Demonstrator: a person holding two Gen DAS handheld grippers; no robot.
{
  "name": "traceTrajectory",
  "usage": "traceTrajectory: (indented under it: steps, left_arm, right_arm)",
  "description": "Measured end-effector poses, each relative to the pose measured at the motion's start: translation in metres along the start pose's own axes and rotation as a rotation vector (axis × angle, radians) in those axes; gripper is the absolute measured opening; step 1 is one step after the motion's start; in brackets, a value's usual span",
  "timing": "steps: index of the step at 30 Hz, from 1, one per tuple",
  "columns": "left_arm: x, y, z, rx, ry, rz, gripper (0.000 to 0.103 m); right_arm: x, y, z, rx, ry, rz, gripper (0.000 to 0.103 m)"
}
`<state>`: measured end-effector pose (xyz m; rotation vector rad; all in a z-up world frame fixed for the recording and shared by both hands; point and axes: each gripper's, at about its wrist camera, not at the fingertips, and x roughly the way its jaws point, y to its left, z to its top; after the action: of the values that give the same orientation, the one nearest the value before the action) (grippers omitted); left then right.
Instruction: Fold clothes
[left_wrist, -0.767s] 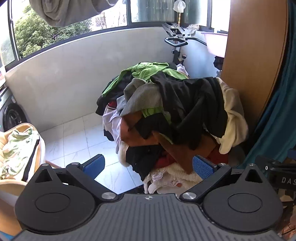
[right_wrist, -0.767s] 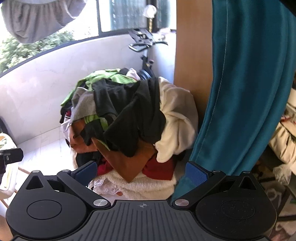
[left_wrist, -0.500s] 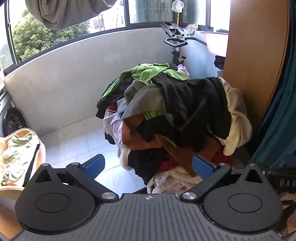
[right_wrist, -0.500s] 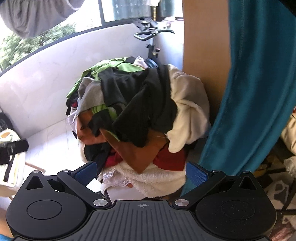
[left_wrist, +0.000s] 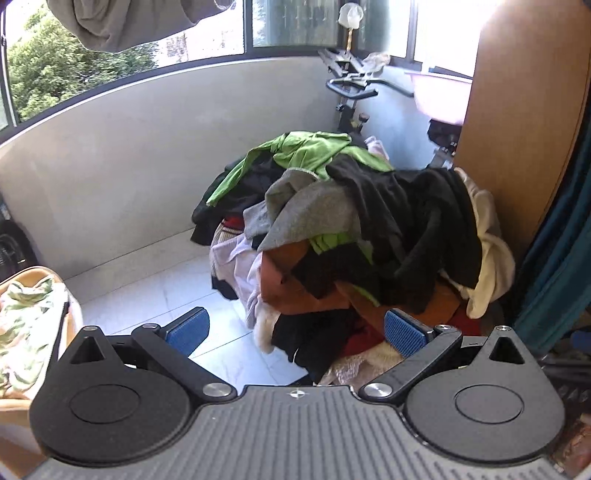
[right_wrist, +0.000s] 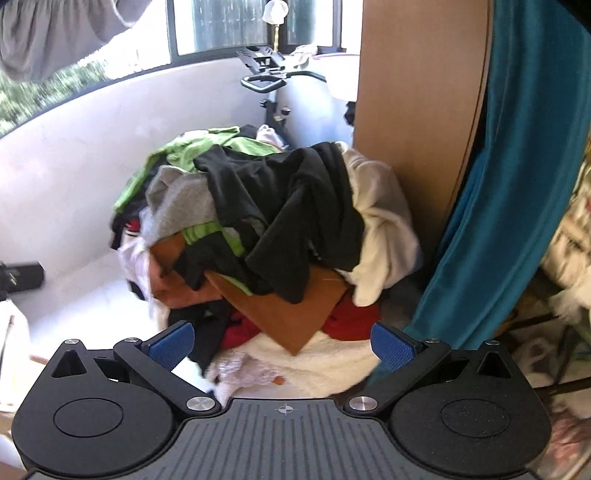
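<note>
- Clothes pile (left_wrist: 354, 240): heaped mound of mixed garments, straight ahead of both grippers and beyond their fingertips, touched by neither; stands on the white tiled floor (left_wrist: 155, 295)
- Black garment (right_wrist: 295, 206): draped over the top and front of the pile, hanging down toward the right gripper
- Green garment (left_wrist: 310, 151): at the crown, on the far side
- Grey garment (left_wrist: 306, 210): under the black one, ahead and left of centre
- Brown garment (right_wrist: 291, 314): low in the pile, one corner pointing down between the right gripper's fingers as seen from its camera
- Cream garment (right_wrist: 384, 229): on the pile's right flank, next to the wooden panel
- White fluffy item (right_wrist: 325, 365): at the base, nearest the right gripper
- Left gripper (left_wrist: 293, 330): blue pads spread wide apart, nothing between them
- Right gripper (right_wrist: 282, 347): blue pads likewise spread wide, holding nothing
- Wooden panel (right_wrist: 413, 110): upright, ahead and right of the pile
- Teal curtain (right_wrist: 517, 184): hanging at the right gripper's right
- Exercise bike (left_wrist: 351, 96): behind the pile, against the grey wall (left_wrist: 129, 166)
- Chair with patterned cloth (left_wrist: 26, 325): at the left gripper's left
</note>
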<state>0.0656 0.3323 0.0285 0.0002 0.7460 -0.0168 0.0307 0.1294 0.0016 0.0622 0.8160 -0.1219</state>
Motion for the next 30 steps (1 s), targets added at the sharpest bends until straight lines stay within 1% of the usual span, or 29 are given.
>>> traceTrajectory:
  steps: [1,3,5,10,15,18,20,23,27,30]
  left_arm:
    - [0.000,0.005,0.001,0.001,-0.003,-0.007,0.103]
    - [0.001,0.016,0.003,0.013,-0.005,-0.021,0.103]
    - [0.003,0.026,0.004,0.031,0.002,-0.043,0.103]
    - [0.000,0.057,0.002,0.025,0.000,-0.156,0.103]
    - [0.008,0.072,-0.002,0.053,0.059,-0.164,0.103]
    - [0.009,0.076,-0.004,0.077,0.084,-0.203,0.103]
    - [0.009,0.076,-0.006,0.096,0.099,-0.223,0.103]
    - [0.008,0.071,-0.009,0.134,0.103,-0.223,0.103]
    - [0.004,0.067,-0.012,0.165,0.102,-0.250,0.103]
    - [0.003,0.065,-0.014,0.182,0.103,-0.271,0.103]
  right_arm:
    - [0.000,0.010,0.000,-0.010,0.005,-0.027,0.102]
    - [-0.002,0.025,-0.004,-0.013,0.001,-0.051,0.102]
    - [-0.007,0.035,-0.007,-0.001,-0.004,-0.045,0.102]
    - [-0.018,0.060,-0.012,0.002,-0.019,-0.060,0.102]
    - [-0.031,0.077,-0.020,0.018,-0.028,-0.044,0.102]
    - [-0.039,0.083,-0.027,0.030,-0.032,-0.064,0.102]
    - [-0.042,0.084,-0.030,0.036,-0.034,-0.095,0.102]
    - [-0.046,0.083,-0.037,0.045,-0.037,-0.127,0.102]
    - [-0.055,0.082,-0.047,0.060,-0.048,-0.115,0.102]
    - [-0.057,0.085,-0.051,0.043,-0.048,-0.155,0.102]
